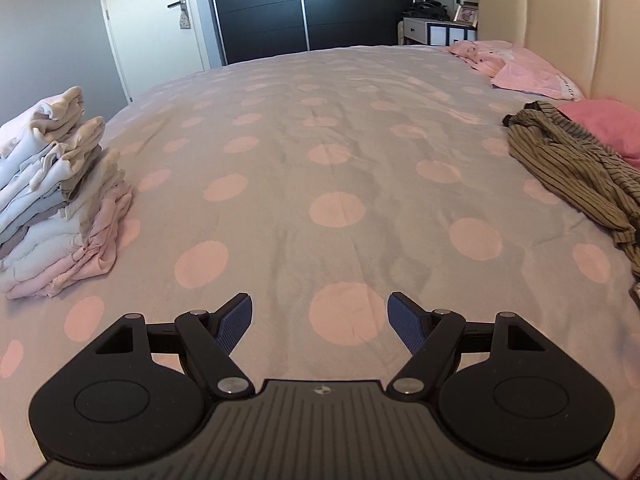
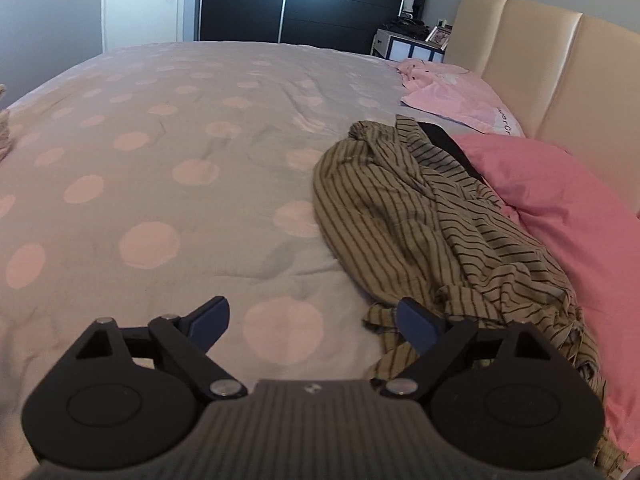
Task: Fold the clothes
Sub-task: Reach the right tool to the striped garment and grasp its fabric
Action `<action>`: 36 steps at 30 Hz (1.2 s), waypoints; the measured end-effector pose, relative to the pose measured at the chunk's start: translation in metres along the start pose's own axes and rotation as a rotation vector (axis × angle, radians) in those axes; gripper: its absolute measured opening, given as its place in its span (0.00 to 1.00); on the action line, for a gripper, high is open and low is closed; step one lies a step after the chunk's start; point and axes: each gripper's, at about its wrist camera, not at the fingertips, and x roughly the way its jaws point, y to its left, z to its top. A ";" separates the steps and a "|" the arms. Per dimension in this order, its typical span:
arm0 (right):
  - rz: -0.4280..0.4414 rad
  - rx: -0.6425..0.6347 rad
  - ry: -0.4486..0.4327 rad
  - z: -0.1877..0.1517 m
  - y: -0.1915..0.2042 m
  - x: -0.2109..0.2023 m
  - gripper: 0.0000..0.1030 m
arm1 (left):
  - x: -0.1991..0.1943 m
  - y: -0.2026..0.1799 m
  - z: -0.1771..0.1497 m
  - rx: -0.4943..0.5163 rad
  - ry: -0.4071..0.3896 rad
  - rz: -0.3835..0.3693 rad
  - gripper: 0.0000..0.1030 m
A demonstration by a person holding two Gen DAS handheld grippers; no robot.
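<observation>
- Left wrist view: left gripper (image 1: 320,318) released, jaws wide, empty, above the polka-dot duvet (image 1: 320,152). Stack of folded clothes (image 1: 60,196) far left; crumpled striped shirt (image 1: 576,176) far right.
- Right wrist view: right gripper (image 2: 314,322) released, empty, its right finger just over the striped shirt (image 2: 420,216) hem, beside the pink pillow (image 2: 560,216). Likely next: pinch one single layer at an edge and drag it onto open duvet.
</observation>
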 end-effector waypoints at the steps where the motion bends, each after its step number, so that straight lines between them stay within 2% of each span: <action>1: -0.007 0.012 0.009 0.003 -0.007 0.010 0.89 | 0.004 0.001 0.000 -0.004 0.006 0.001 0.72; 7: -0.043 0.003 0.075 0.009 -0.026 0.067 0.79 | 0.026 0.006 0.000 -0.027 0.043 0.006 0.72; 11: -0.059 0.001 0.133 0.009 -0.029 0.096 0.67 | 0.041 0.009 0.000 -0.043 0.067 0.009 0.72; 17: -0.118 -0.013 0.185 0.006 -0.031 0.122 0.37 | 0.053 0.012 -0.001 -0.058 0.101 0.007 0.72; 20: -0.145 -0.015 0.187 0.012 -0.032 0.124 0.12 | 0.056 0.011 -0.002 -0.064 0.113 0.003 0.72; 23: -0.158 -0.007 0.176 0.020 -0.035 0.120 0.06 | 0.053 0.011 -0.002 -0.048 0.104 0.002 0.72; 27: -0.084 -0.040 0.103 0.038 -0.017 0.090 0.04 | 0.044 0.012 0.001 -0.038 0.082 0.007 0.72; 31: 0.003 -0.070 0.032 0.054 0.021 0.049 0.04 | 0.029 0.014 0.004 -0.050 0.052 0.001 0.72; 36: 0.169 -0.120 -0.030 0.059 0.083 -0.006 0.02 | 0.002 0.023 0.008 -0.067 0.011 0.003 0.72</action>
